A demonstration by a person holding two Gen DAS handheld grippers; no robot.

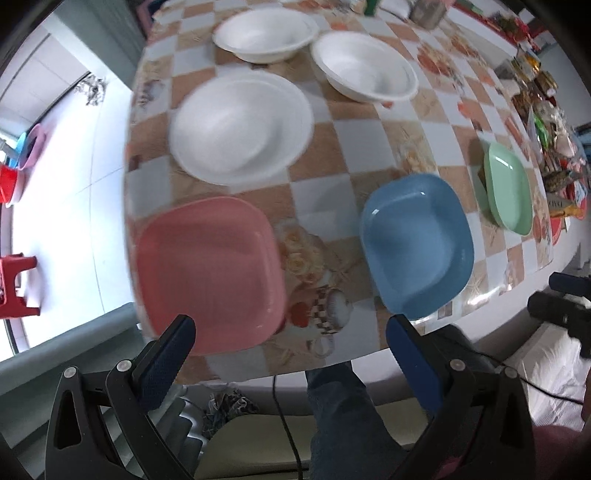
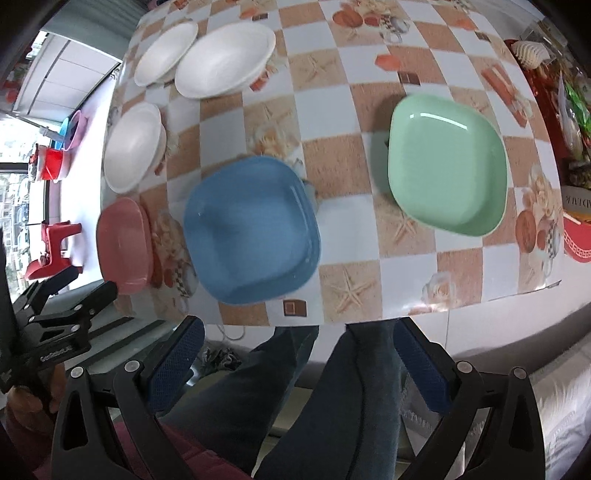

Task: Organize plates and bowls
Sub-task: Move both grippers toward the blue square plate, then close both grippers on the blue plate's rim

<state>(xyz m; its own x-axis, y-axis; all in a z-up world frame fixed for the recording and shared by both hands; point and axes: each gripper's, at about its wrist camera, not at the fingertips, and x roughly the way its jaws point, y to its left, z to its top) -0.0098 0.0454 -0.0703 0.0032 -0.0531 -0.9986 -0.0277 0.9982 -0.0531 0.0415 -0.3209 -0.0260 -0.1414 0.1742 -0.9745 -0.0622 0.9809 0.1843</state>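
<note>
Three square plates lie on the checked tablecloth: a pink plate [image 1: 208, 288] [image 2: 125, 245] at the near left, a blue plate [image 1: 417, 245] [image 2: 251, 229] in the middle, a green plate [image 1: 508, 188] [image 2: 445, 162] to the right. Three white bowls [image 1: 240, 125] [image 1: 266, 35] [image 1: 365, 70] stand behind them, seen also in the right wrist view [image 2: 133, 147] [image 2: 225, 59] [image 2: 166, 51]. My left gripper [image 1: 290, 328] is open, held at the table's near edge between the pink and blue plates. My right gripper [image 2: 297, 332] is open, just off the edge below the blue plate, holding nothing.
The table [image 2: 369, 122] has a rounded near edge, with a person's legs [image 2: 295, 387] below it. Packets and clutter [image 1: 546, 122] crowd the right side of the table. A red stool [image 1: 16, 284] and coloured basins [image 1: 22, 158] stand on the floor to the left.
</note>
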